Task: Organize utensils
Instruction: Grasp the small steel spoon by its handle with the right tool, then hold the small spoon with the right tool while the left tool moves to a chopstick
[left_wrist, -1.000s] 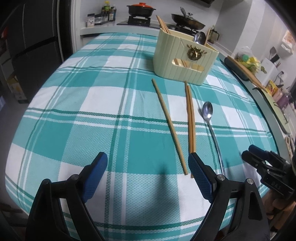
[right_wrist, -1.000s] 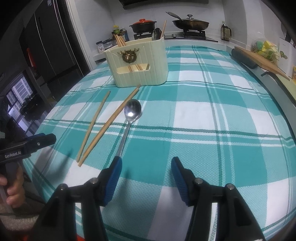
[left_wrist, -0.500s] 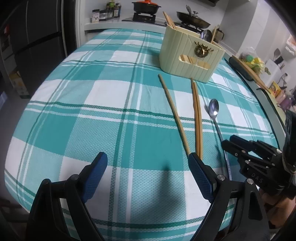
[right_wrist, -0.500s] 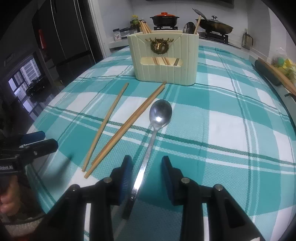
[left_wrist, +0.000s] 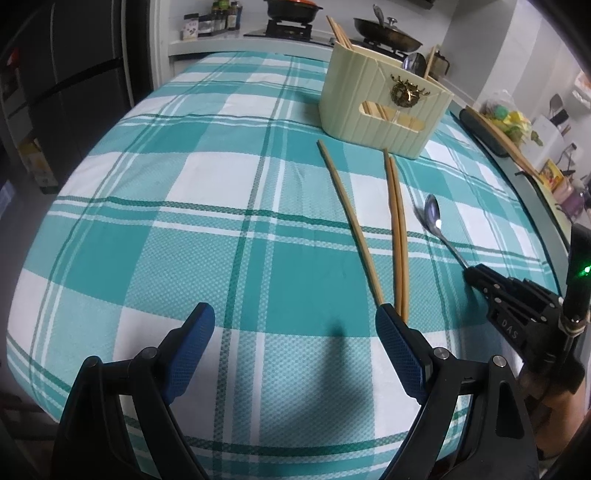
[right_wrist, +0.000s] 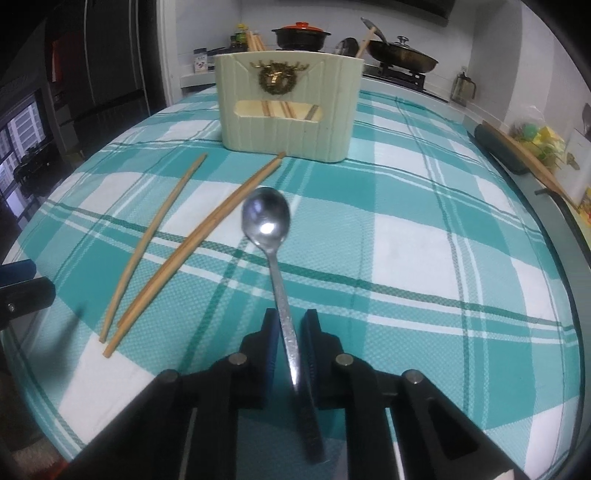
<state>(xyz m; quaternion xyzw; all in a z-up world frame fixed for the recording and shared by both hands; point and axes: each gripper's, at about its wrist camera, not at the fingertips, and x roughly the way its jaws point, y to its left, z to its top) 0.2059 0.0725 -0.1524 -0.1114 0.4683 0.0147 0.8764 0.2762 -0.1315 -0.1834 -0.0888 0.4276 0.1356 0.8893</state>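
Utensils are sitting partly sorted and partly loose on the checked tablecloth (left_wrist: 207, 192), so you are working somewhere in the middle of the job. Going from the left, your left gripper (left_wrist: 293, 345) is hovering over bare cloth with its jaws standing wide and nothing between them. Next, a single chopstick (left_wrist: 349, 221) is lying by itself, and just beside it a pair of chopsticks (left_wrist: 397, 236) is lying close together; all three are waiting to be collected. Further right, the spoon (right_wrist: 271, 236) is lying near the pair, bowl toward the cream holder (right_wrist: 288, 107), and your right gripper (right_wrist: 290, 332) is closing its jaws around the handle, which is running between the pads; whether they are pressing firmly yet, I cannot tell. The holder, at the far side of the table, is already showing several chopsticks and a spoon inside. By my judgement, you are facing four more placements.
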